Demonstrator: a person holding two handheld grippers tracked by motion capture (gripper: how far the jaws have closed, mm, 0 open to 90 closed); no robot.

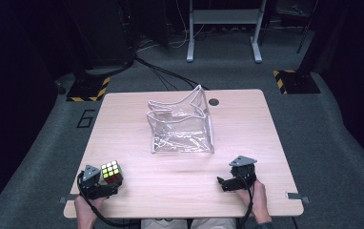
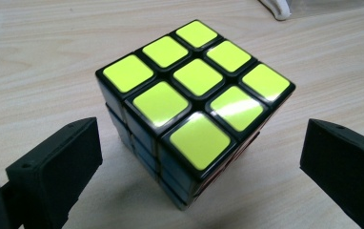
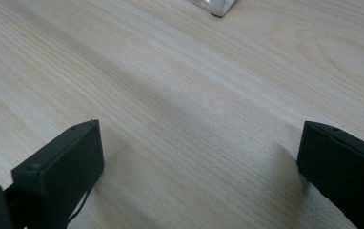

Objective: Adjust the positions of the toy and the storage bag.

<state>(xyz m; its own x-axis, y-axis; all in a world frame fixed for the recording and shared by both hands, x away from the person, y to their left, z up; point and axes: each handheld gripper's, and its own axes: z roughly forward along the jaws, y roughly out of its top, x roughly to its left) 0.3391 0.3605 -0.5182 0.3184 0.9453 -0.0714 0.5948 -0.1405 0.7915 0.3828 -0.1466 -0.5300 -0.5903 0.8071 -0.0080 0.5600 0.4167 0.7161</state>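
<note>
- The puzzle cube [image 2: 194,107], yellow face up, sits on the counter [image 1: 137,119] at its near left corner.
- Left claw [image 2: 199,162] spread wide, flanking the cube without touching.
- Right claw [image 3: 197,167] spread over bare counter, well right of the cube.
- A clear plastic bag [image 1: 182,126] lies beyond the cube, mid-counter.

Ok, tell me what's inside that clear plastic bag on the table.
The clear plastic bag looks empty: the table shows through its walls. Creases and glare could hide something flat or transparent, so I can't rule that out.
</note>
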